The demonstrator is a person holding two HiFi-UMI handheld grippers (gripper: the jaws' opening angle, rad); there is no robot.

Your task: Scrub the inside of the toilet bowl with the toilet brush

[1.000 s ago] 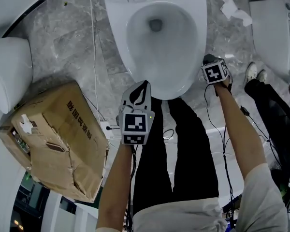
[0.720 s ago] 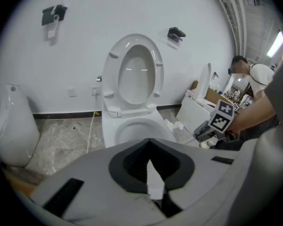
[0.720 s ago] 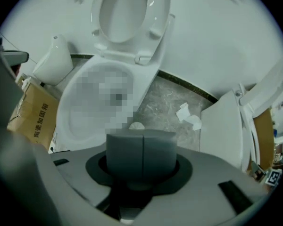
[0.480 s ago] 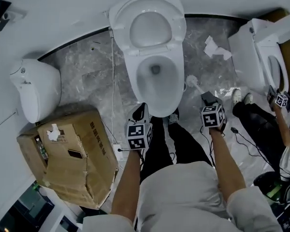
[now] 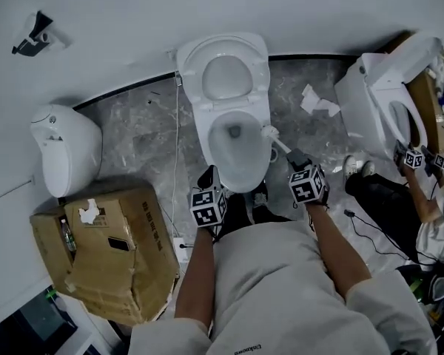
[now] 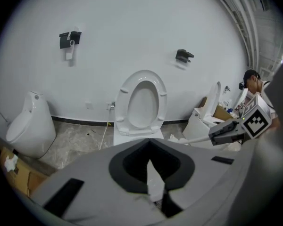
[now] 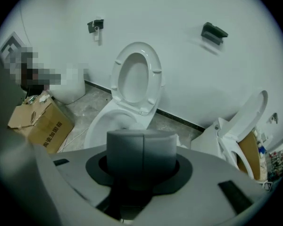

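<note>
Left tongs [image 5: 206, 177]: closed, jaw tips meeting, nothing gripped. They hang at the lower left of the toilet bowl's front edge, apart from it.
Right tongs [image 5: 296, 160]: closed on the grey grip of the toilet brush, which fills the gap between the jaws in the right gripper view. They are held at the bowl's lower right.
Toilet brush [image 5: 280, 143]: the white shaft runs from the right tongs up and left. In the head view the brush head overlaps the right edge of the rim, outside the bowl's hollow.
Toilet bowl [image 5: 233, 161]: white, centre of the head view, interior exposed, drain opening visible near the middle.
Seat and lid [image 5: 226, 76]: raised, leaning against the white wall [image 5: 133, 21] above the bowl.
Person: stands at the bowl's front edge; both forearms reach up-frame from the lower centre.
Floor [image 5: 133, 124]: grey marbled tile.
Cable [image 5: 176, 146]: white, running down the floor just left of the bowl.
Crumpled paper [image 5: 314, 100]: on the floor, right of the bowl.
Cardboard box [image 5: 107, 257]: lower left, dented.
Urinal [image 5: 63, 150]: white, left, above the box.
Second toilet [image 5: 385, 102]: upper right, lid raised.
Second person [image 5: 377, 187]: right edge, dark trousers, standing at the second toilet.
</note>
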